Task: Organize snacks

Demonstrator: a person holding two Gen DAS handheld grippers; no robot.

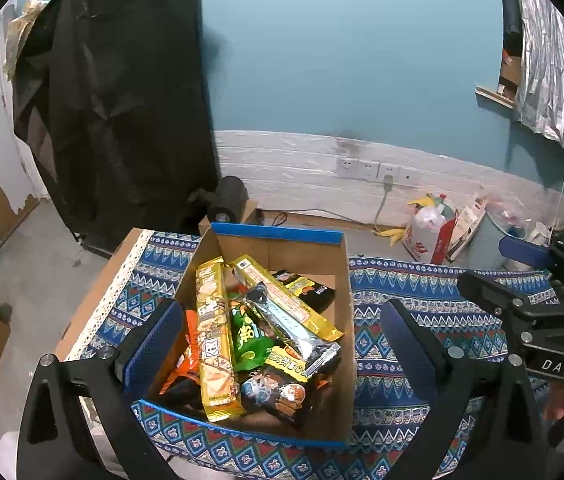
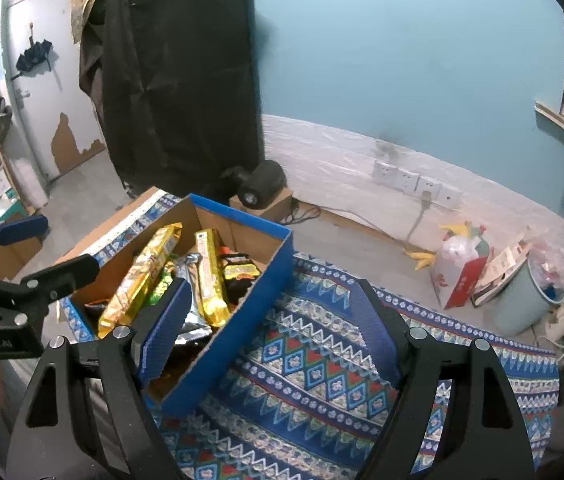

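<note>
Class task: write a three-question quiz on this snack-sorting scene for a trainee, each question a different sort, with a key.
1. True or false: the left gripper holds a snack.
2. The cardboard box stands on: A bare floor, B patterned cloth, C shelf.
3. Fill in: the right gripper has its jaws ____.

Key: 1 false, it is open and empty; 2 B; 3 open.

The table (image 1: pixel 413 292) is covered with a patterned cloth (image 2: pixel 313 364) in blue, red and white zigzags and diamonds (a pale lace trim runs along its left edge). Directly on the cloth sits one open cardboard box (image 1: pixel 343 320) with blue-edged walls, near the left end, the cloth bare to its right.
</note>
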